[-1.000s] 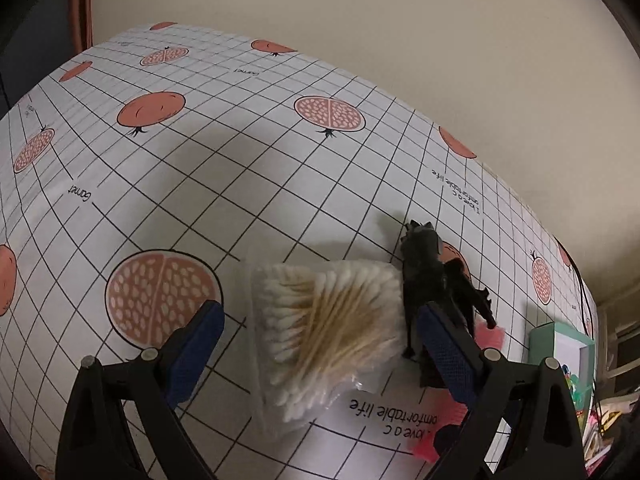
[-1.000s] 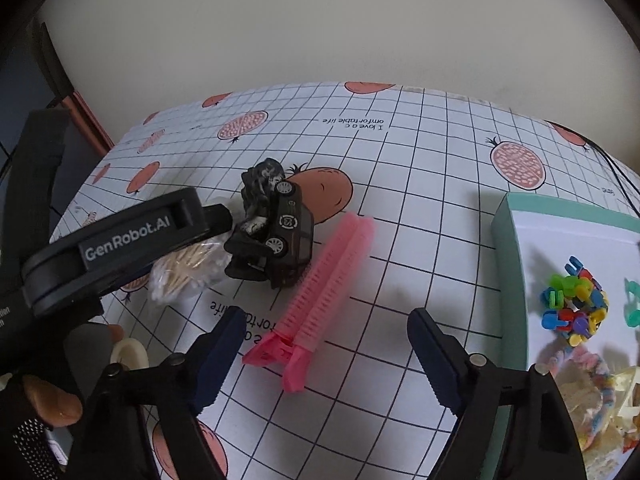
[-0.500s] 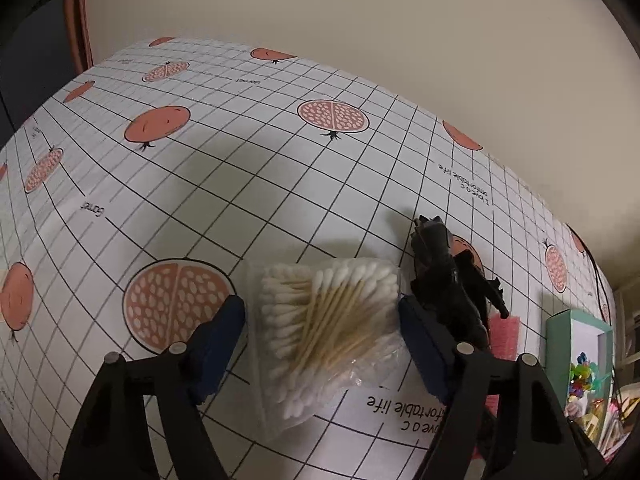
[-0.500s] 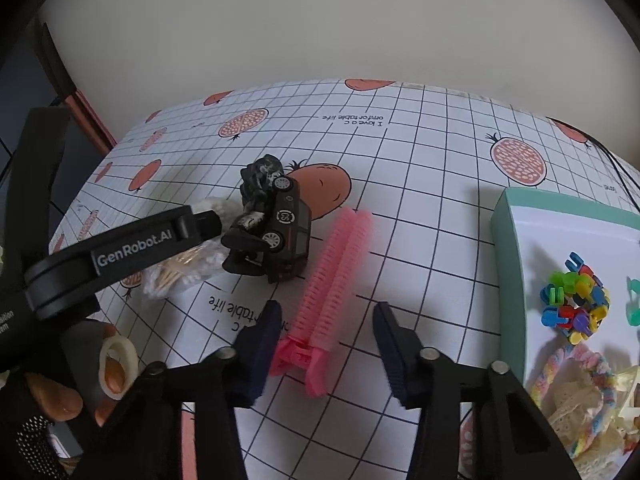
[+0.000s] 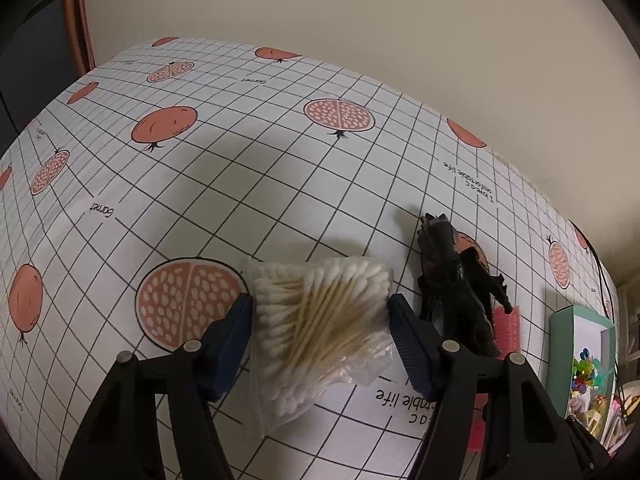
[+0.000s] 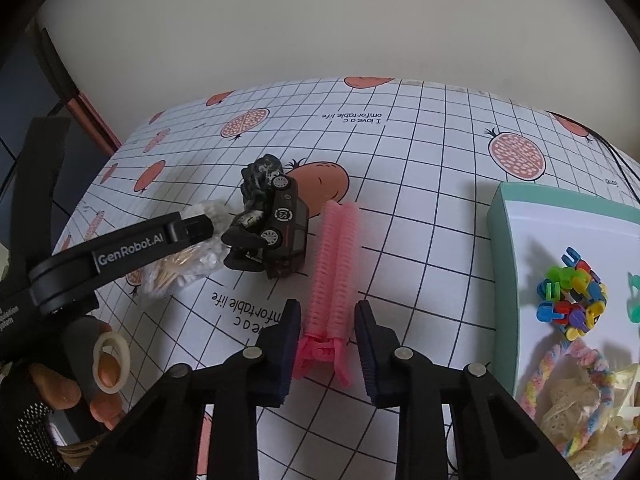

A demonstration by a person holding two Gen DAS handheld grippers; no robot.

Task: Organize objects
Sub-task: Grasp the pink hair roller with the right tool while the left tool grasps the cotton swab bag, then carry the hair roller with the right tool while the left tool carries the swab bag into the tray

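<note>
Both grippers have closed in since a second ago. The left gripper (image 5: 320, 320) now brackets the swab bag (image 5: 320, 320) on the cloth (image 5: 240, 168), pads at its sides; a firm grip cannot be told. The right gripper (image 6: 327, 320) has narrowed around the pink clip (image 6: 334, 268), jaws just beside it, not yet clenched. The toy car (image 6: 280, 232) lies between both. The box (image 6: 500, 216) stands right. Judgement: two pickups are imminent.

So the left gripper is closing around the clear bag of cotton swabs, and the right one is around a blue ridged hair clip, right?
Not quite: the ridged plastic hair clip is pink, not blue, as the right wrist view shows. The right gripper does straddle it, and the left gripper brackets the clear bag of cotton swabs.
</note>
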